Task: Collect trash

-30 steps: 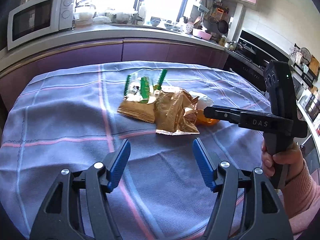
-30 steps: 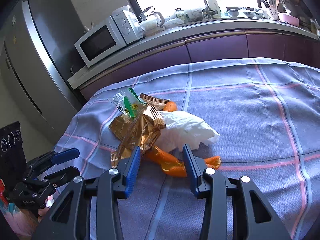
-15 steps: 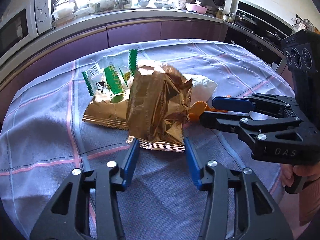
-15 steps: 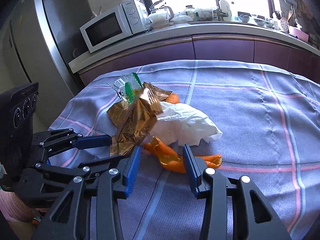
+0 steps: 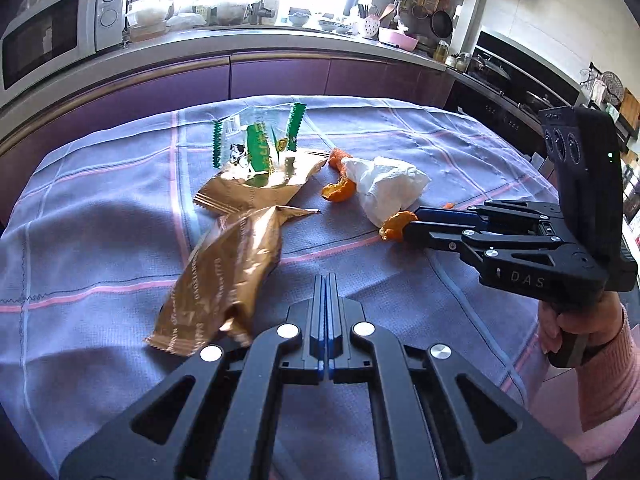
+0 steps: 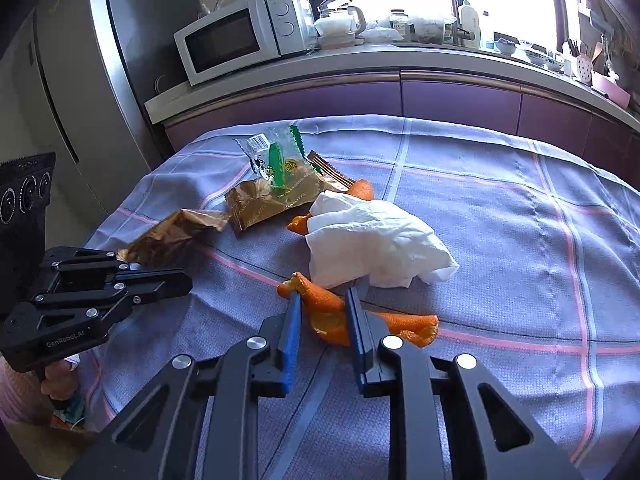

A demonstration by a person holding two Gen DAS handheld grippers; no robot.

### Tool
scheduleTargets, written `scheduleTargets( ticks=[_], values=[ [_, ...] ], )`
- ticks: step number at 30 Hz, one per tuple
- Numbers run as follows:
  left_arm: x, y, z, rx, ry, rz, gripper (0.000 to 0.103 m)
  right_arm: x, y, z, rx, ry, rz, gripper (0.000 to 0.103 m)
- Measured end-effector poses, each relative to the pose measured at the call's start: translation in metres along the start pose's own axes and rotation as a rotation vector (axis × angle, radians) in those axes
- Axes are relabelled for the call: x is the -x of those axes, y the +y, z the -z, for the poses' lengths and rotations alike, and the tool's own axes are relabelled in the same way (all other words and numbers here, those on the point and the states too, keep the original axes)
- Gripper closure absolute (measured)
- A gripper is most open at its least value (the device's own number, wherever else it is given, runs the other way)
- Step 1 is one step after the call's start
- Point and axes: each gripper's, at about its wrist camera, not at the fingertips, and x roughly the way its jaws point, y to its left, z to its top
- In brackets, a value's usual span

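Right gripper body, left wrist view: "DAS" in pale letters on the black frame.
Left gripper body, right wrist view: "GenRobot.AI" on the black frame.
Microwave: small brand word above its dials, too small to read.
Gold wrapper: printed lettering, illegible.

left hand-held gripper closed, dragging gold wrapper off the pile; right one pinched orange peel.
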Motion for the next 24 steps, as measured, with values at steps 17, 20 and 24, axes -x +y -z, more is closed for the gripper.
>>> scheduleTargets(
  ticks=[17, 20, 24],
  values=[
    [0.059, 0.071, 0.03, 0.217, -0.07, -0.045, 0.053, -0.021, 0.042, -0.026, -0.012, -0.019, -0.184, 0.092],
    [0.055, 0.083, 0.029, 0.268, -0.052, -0.015, 0.052, -0.028, 0.052, -0.033, 0.015, -0.013, -0.191, 0.093],
    [0.039, 0.085, 0.027, 0.3, -0.009, 0.029, 0.05, -0.038, 0.06, -0.036, 0.043, 0.009, -0.177, 0.093]
  ],
)
